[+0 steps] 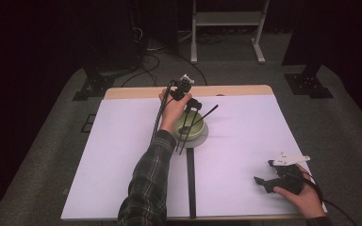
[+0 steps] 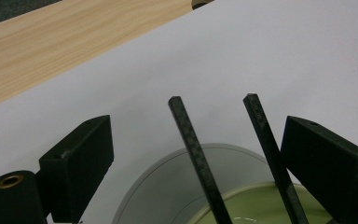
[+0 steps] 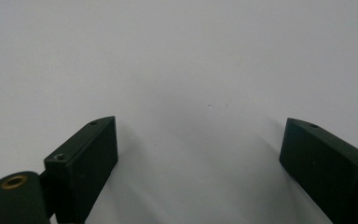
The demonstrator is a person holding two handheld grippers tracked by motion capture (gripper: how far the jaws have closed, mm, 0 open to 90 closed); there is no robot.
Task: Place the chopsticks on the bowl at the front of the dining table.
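A light green bowl (image 1: 194, 130) sits on a grey plate (image 1: 203, 140) near the table's middle. Two black chopsticks (image 1: 208, 113) lean out of the bowl. My left gripper (image 1: 192, 109) hovers just over the bowl's far side, held by a hand in a plaid sleeve. In the left gripper view its jaws stand wide apart, and both chopsticks (image 2: 190, 140) rise between them from the bowl (image 2: 261, 207) and plate (image 2: 163, 186); the right one lies close to the right jaw. My right gripper (image 1: 265, 172) rests open at the table's front right, over bare white surface (image 3: 200, 123).
The white table cover (image 1: 122, 155) has a black strip (image 1: 191, 183) running from the plate to the front edge. A wooden border (image 1: 136, 92) lines the far side. Beyond it stand a white frame (image 1: 226, 28) and dark stands with cables on the floor.
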